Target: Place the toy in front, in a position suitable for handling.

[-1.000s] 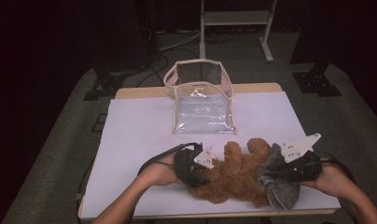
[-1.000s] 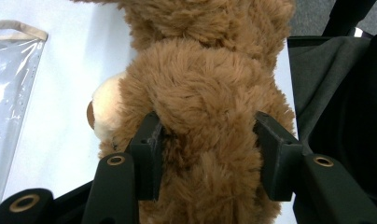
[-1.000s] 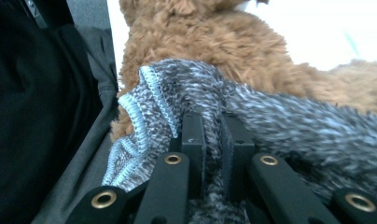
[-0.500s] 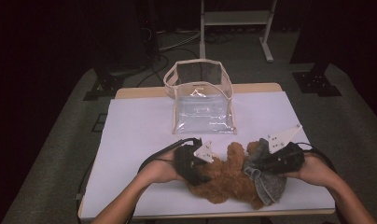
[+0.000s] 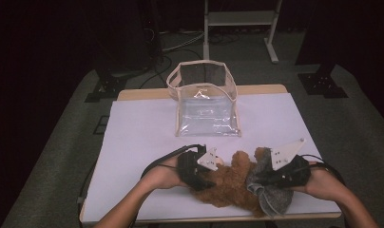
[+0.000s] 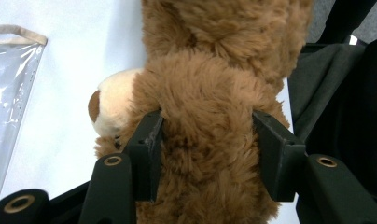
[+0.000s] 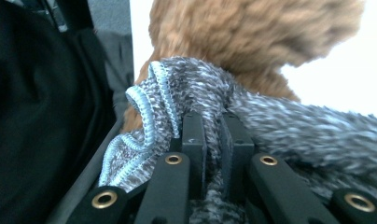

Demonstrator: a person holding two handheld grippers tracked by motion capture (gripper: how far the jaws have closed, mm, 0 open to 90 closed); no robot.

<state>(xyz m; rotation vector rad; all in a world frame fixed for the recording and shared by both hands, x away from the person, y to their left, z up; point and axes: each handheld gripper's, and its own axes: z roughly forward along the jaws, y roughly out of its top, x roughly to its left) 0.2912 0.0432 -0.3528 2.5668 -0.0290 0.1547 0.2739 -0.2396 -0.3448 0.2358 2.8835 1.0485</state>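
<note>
A brown plush teddy bear (image 5: 228, 183) lies near the table's front edge, between both hands. My left gripper (image 5: 204, 173) is closed on the bear's body (image 6: 205, 154), its two jaws pressing into the fur on either side; the cream muzzle (image 6: 107, 109) points left in the left gripper view. My right gripper (image 5: 261, 178) is shut on a grey knitted cloth (image 7: 186, 100) with a light blue hem, held against the bear's right side. The cloth (image 5: 273, 197) drapes down toward the table edge.
A clear plastic pouch (image 5: 206, 104) with a beige rim stands open at the back middle of the white table (image 5: 133, 142). A metal stand (image 5: 240, 19) and cables sit on the dark floor beyond. The table edge runs just below the bear.
My right gripper has moved left with the grey cloth, closing in against the bear. The left gripper and the bear have stayed in place.
</note>
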